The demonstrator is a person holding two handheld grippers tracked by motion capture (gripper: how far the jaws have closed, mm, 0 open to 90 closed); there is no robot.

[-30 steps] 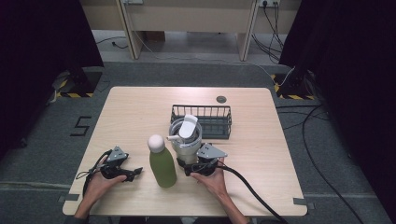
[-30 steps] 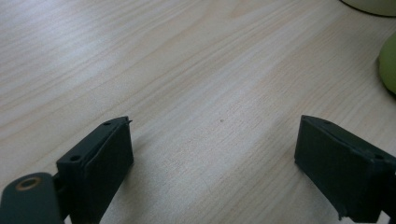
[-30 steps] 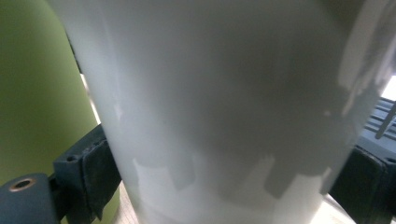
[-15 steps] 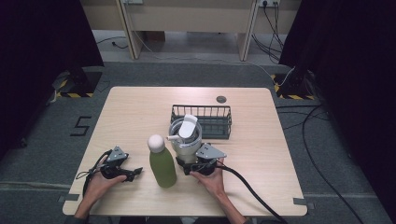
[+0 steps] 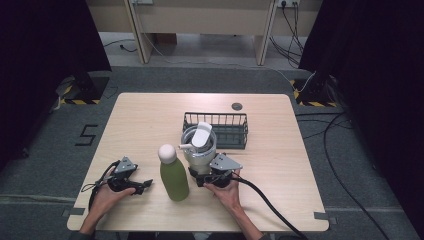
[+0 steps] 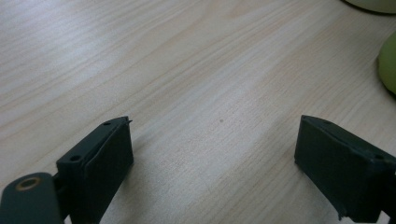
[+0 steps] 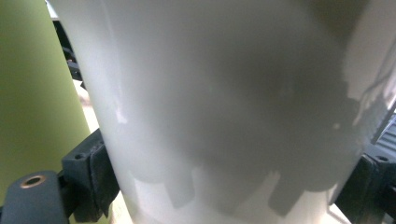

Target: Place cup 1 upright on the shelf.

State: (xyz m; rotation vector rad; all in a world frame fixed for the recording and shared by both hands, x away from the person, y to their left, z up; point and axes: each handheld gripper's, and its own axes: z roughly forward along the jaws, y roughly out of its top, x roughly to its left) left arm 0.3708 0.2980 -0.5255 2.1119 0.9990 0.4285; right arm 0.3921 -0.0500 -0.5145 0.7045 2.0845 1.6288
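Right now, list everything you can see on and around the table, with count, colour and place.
Bottle: one, green with a white cap, near edge, between the claws.
Jug: one, translucent white with a white lid, right of the bottle, just in front of the basket.
Wire basket: one, black, table centre.
Round disc: one, dark, far edge.
Table: one, light wood.
Cables: several, black, on the grey floor, right.
Left claw: black, open, over bare tabletop.
Right claw: black, jaws pressed on the jug's base.
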